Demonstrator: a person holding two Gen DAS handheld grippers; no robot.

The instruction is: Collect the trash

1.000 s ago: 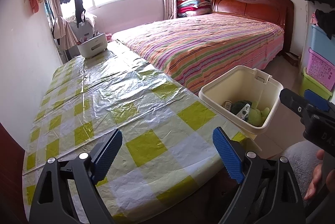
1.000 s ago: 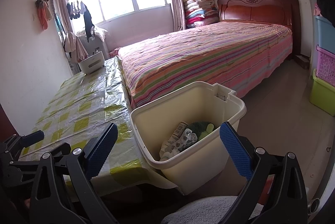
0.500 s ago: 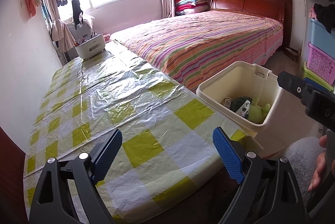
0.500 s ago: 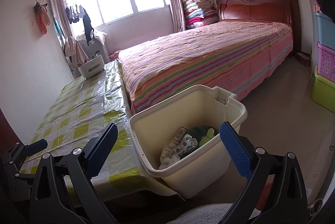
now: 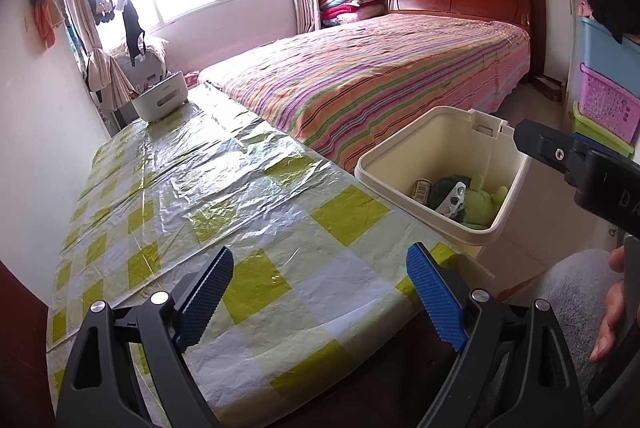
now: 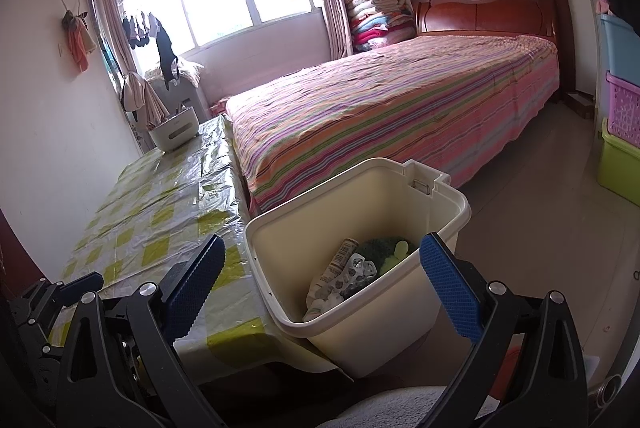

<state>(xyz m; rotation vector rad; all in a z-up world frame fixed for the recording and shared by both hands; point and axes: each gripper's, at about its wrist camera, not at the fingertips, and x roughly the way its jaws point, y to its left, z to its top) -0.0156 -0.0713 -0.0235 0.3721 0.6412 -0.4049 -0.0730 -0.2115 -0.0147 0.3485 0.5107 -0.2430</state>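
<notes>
- The left gripper (image 5: 320,292) hangs over the near end of the table (image 5: 256,212). Its blue pads are wide apart and nothing is between them.
- Over the last second the left view has swung a little. The checked tablecloth (image 5: 224,188) looks the same, with no trash seen on it.
- The trash bin (image 5: 440,172) stands just beside the table's right edge, on the floor next to the striped bed (image 5: 400,76).
- The right gripper (image 6: 320,280) is wide open too and holds nothing. It points at the bin from above and behind.
- In the last second the bin has slid a bit lower and nearer in the right view, so this gripper seems to have pulled back and up a little.
- The trash is in the bin: a small can (image 5: 422,190), a white plastic piece (image 5: 452,202) and something soft and green (image 5: 480,200).
- With both grippers empty and the table bare, the job looks done or close to done.
- The left view shows the whole tabletop and the white box (image 5: 160,100) at its far end. It also shows a hand (image 5: 612,308) holding the right gripper.
- The right view looks deeper into the bin and shows crumpled white paper (image 6: 320,302) under the can. The left view does not show that.
- The right view also shows the left gripper's black frame at its left edge.
</notes>
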